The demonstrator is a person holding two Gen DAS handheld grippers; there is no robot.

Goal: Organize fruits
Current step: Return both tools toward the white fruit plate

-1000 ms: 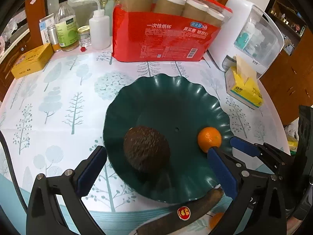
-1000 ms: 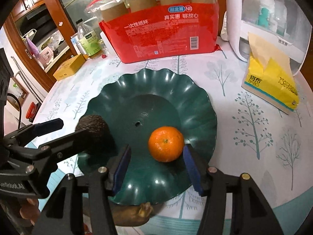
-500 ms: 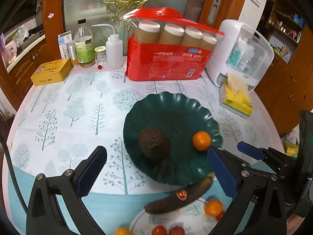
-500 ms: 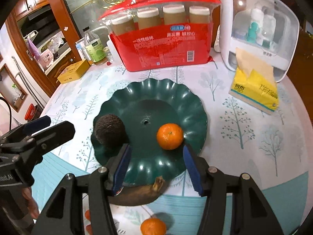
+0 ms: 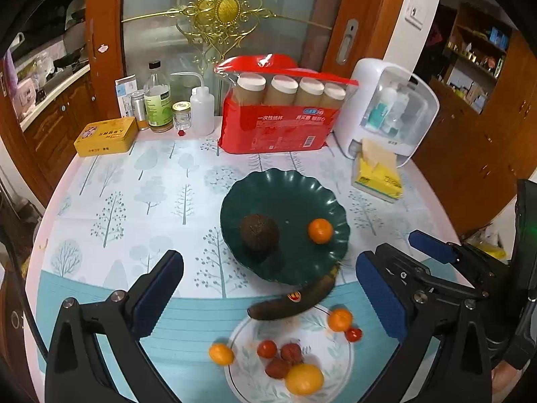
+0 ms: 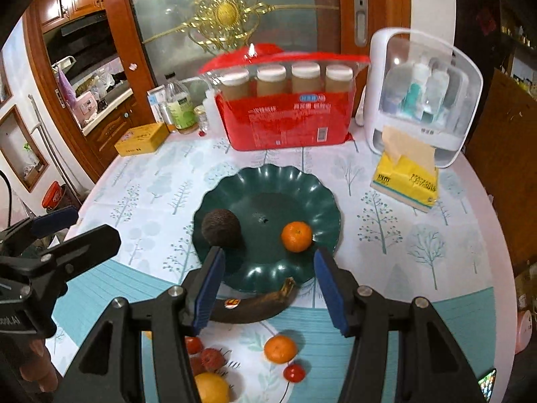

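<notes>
You have the avocado [image 5: 259, 232] at eight o'clock and one tangerine [image 5: 320, 230] at four on the green plate [image 5: 285, 184]; banana [image 5: 292, 300] and small fruits remain on the white plate [image 5: 339, 362]; both jaws gape empty

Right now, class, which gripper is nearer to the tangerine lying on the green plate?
Right. The right gripper hangs open just short of the tangerine on the green plate; the left gripper hangs open farther off, nearer the avocado.

Left claw [image 5: 268, 299] and right claw [image 6: 266, 290] both gape empty, angled downward.
</notes>
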